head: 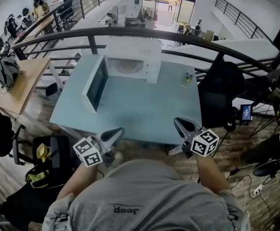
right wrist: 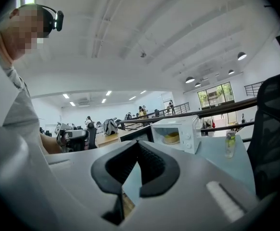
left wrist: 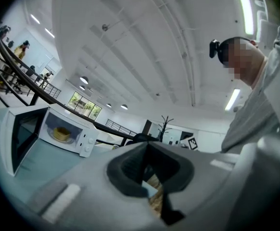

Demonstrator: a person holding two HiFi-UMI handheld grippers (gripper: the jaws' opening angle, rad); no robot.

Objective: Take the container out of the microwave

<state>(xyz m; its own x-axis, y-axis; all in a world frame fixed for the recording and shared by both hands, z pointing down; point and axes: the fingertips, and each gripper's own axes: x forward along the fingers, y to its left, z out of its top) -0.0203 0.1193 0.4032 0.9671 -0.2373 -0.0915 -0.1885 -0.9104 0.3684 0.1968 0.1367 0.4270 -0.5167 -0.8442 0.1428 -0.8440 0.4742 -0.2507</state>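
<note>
Both grippers held low in front of the chest, jaws closed and empty.

Left grey two-jaw gripper [head: 117, 132] and right grey two-jaw gripper [head: 180, 123] roughly level and well apart, each angled forward and inward with the nose tilted upward. Left black-and-white marker cube [head: 88, 151] and right black-and-white marker cube [head: 205, 143] at the rear of each tool. Left forearm [head: 77, 179] and right forearm [head: 211, 171] bare, elbows bent and drawn back beside the grey-shirted torso [head: 145, 196]. Left black pads [left wrist: 122, 173] meeting at the tips with nothing between them; right black pads [right wrist: 159, 169] likewise.
</note>
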